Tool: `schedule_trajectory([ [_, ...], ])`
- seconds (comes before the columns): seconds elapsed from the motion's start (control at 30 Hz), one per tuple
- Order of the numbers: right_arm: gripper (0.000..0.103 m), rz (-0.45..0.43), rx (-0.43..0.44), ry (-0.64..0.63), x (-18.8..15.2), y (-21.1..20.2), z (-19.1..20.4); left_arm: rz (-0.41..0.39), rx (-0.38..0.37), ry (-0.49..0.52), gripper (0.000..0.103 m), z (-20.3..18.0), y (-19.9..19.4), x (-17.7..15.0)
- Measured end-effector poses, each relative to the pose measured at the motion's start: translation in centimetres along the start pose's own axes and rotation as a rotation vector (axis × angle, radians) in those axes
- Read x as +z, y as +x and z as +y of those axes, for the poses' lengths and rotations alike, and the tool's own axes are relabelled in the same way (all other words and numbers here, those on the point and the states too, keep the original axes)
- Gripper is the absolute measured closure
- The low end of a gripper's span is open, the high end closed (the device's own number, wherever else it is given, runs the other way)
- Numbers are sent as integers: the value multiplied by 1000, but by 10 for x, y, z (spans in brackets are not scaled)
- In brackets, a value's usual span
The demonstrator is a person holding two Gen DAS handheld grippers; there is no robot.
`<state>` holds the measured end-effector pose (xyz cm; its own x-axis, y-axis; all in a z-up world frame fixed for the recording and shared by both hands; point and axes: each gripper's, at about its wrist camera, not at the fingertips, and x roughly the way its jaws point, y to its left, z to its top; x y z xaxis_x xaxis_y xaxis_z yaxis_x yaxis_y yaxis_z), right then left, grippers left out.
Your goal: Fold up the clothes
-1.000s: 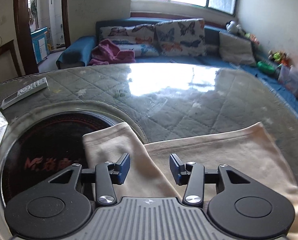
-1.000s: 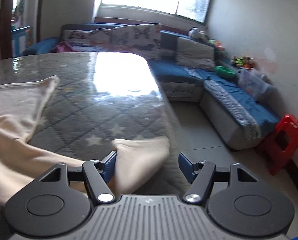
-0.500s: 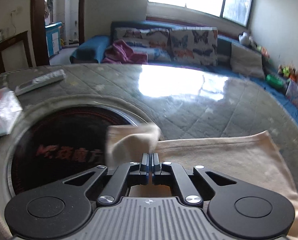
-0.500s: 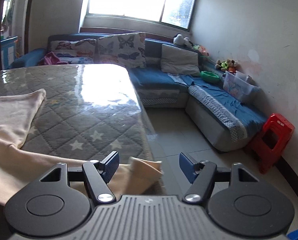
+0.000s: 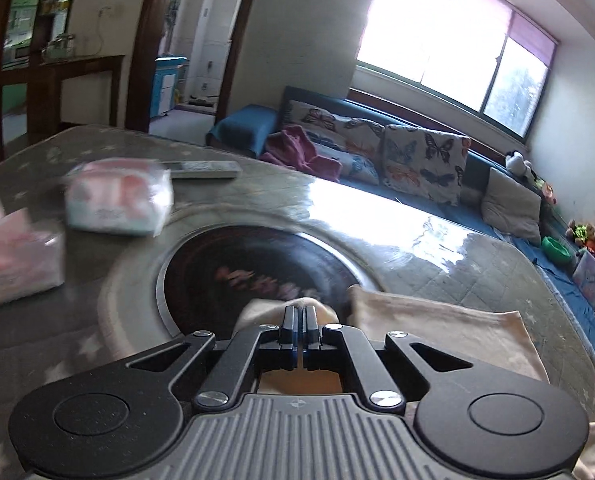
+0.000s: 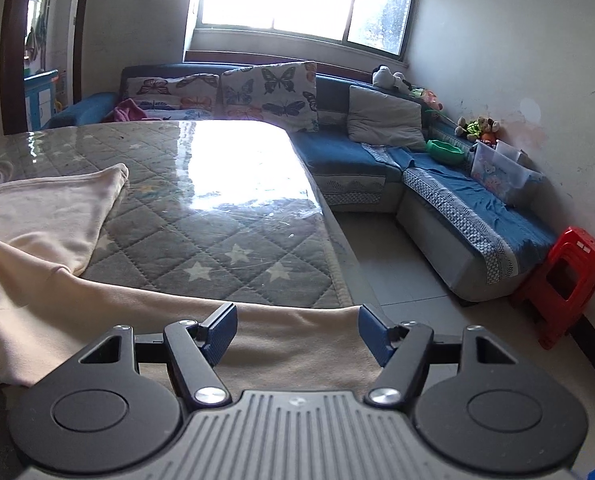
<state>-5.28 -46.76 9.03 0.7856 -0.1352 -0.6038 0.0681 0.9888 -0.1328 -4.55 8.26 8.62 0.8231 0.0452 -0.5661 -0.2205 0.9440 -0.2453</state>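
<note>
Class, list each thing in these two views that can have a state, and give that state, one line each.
left gripper: shut on a fold of the cream garment
right gripper: open, empty, above the cloth
cream garment: partly folded, one edge lifted
tissue pack: lying flat on the table

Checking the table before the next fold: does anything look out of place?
Yes: the cream garment lies partly over the dark round inset in the table, one end pinched in the shut left gripper. Its edge overhangs the table beneath the open right gripper.

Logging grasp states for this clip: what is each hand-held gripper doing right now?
Left hand-held gripper: shut on the cream garment.
Right hand-held gripper: open, above the garment, gripping nothing.
</note>
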Motion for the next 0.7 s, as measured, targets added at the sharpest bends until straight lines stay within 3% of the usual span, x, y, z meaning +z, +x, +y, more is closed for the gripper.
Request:
schedule_trajectory([
  [0.23,33,43,22,-28,-11,4,3,4,108,-53,101,48,-49,-34],
  [0.43,31,67,39,9,-19,-2,-4,47,215,-59,101,82,-40,-50],
  [0.6,30,74,19,31,-28,-13,-11,127,195,-50,98,88,-15,-50],
  [0.7,32,62,9,25,-26,-23,-12,120,178,-5,93,83,-21,-49],
])
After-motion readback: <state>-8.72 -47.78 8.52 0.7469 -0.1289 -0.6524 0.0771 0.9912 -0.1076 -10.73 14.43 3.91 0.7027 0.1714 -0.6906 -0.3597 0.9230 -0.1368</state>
